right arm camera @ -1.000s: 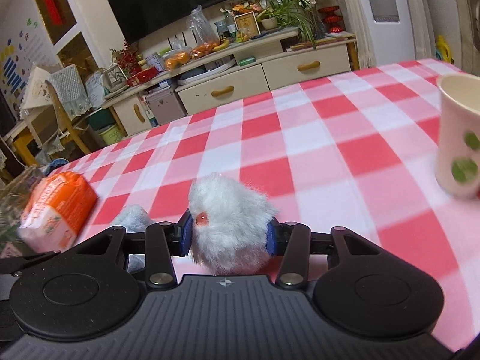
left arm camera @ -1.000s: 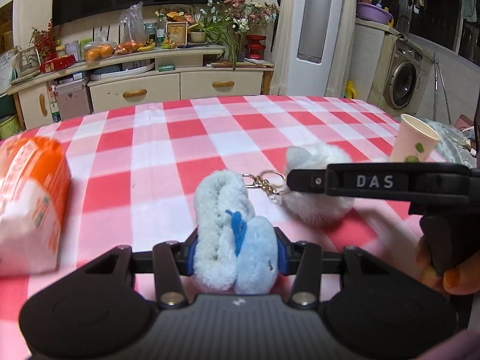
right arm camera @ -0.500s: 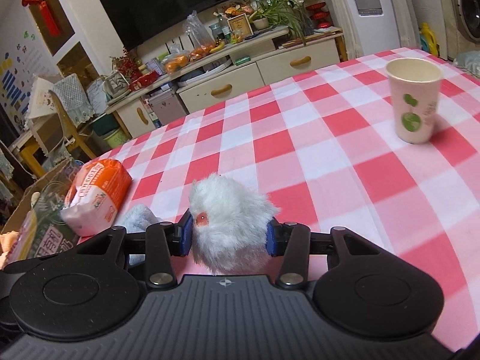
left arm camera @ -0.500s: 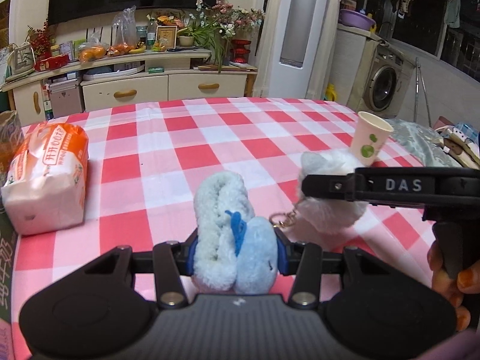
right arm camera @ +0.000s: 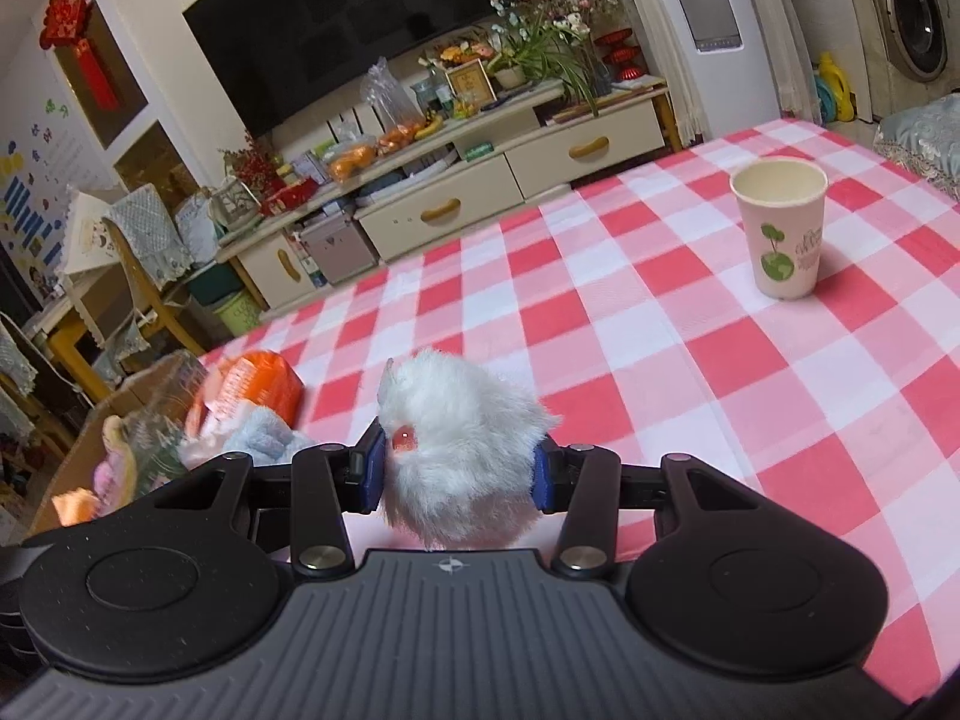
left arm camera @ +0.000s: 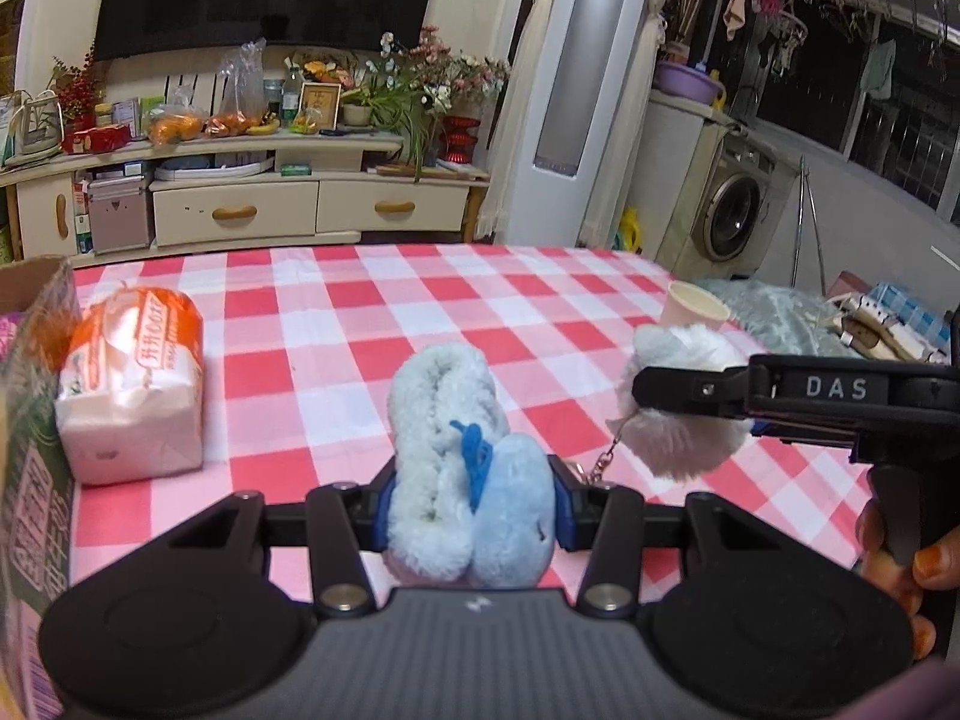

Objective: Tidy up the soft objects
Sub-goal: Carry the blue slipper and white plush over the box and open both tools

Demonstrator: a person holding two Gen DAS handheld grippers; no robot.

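My left gripper (left arm camera: 471, 507) is shut on a pale blue plush toy (left arm camera: 462, 468) with a blue thread bow, held above the red-and-white checked table (left arm camera: 336, 354). To its right in the left wrist view, the right gripper's black finger crosses a white furry pompom (left arm camera: 684, 408) with a dangling key chain (left arm camera: 600, 462). In the right wrist view my right gripper (right arm camera: 459, 471) is shut on that white furry pompom (right arm camera: 462, 444), lifted off the cloth. The blue plush (right arm camera: 264, 435) shows at its lower left.
An orange-and-white tissue pack (left arm camera: 135, 384) lies at the table's left. A cardboard box (left arm camera: 30, 438) stands at the left edge, with soft items inside (right arm camera: 114, 468). A paper cup (right arm camera: 780, 228) stands at the far right. A person's hand (left arm camera: 900, 552) holds the right gripper's handle.
Both grippers have risen and drawn back with their toys. The left one shifted more, so the tissue pack and the box edge have come into its view.
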